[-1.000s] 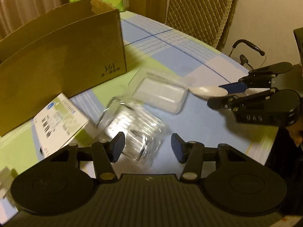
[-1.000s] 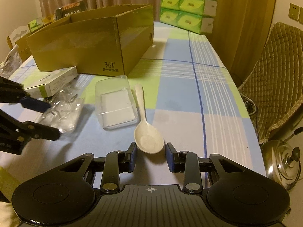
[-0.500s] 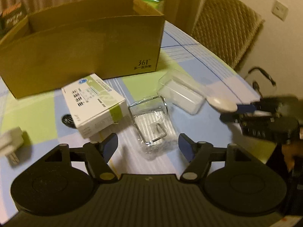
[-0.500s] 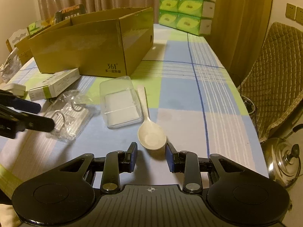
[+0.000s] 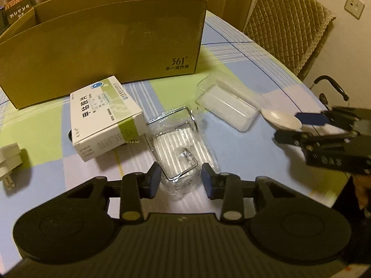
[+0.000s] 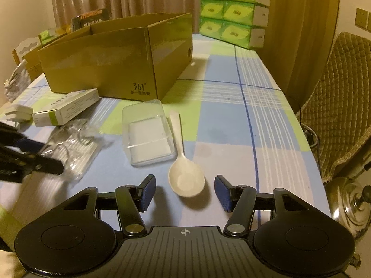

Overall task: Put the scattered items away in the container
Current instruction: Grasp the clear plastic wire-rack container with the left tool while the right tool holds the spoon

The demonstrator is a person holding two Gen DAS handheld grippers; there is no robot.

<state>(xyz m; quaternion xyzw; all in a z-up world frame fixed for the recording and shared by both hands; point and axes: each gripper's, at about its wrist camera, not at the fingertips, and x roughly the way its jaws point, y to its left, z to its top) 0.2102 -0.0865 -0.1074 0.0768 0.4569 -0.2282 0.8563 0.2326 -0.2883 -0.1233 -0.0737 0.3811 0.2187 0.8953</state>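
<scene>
A clear plastic packet with a wire piece inside lies on the checked tablecloth. My left gripper is closing on its near end, and both pads touch the packet's sides. In the right wrist view the same gripper comes in from the left over the packet. A white spoon lies on the cloth with its bowl between the fingers of my right gripper. Those jaws are opening, with a gap on each side of the bowl. The open cardboard box stands behind.
A white-and-green medicine box, a clear lidded case and a white plug lie in front of the cardboard box. Stacked tissue packs stand at the far end. A quilted chair and a kettle are off the table's right edge.
The left jaws spread wide, then narrowed onto the packet's near end while the wrist rolled. The right jaws have widened away from the spoon's bowl, and the spoon rests on the cloth.
</scene>
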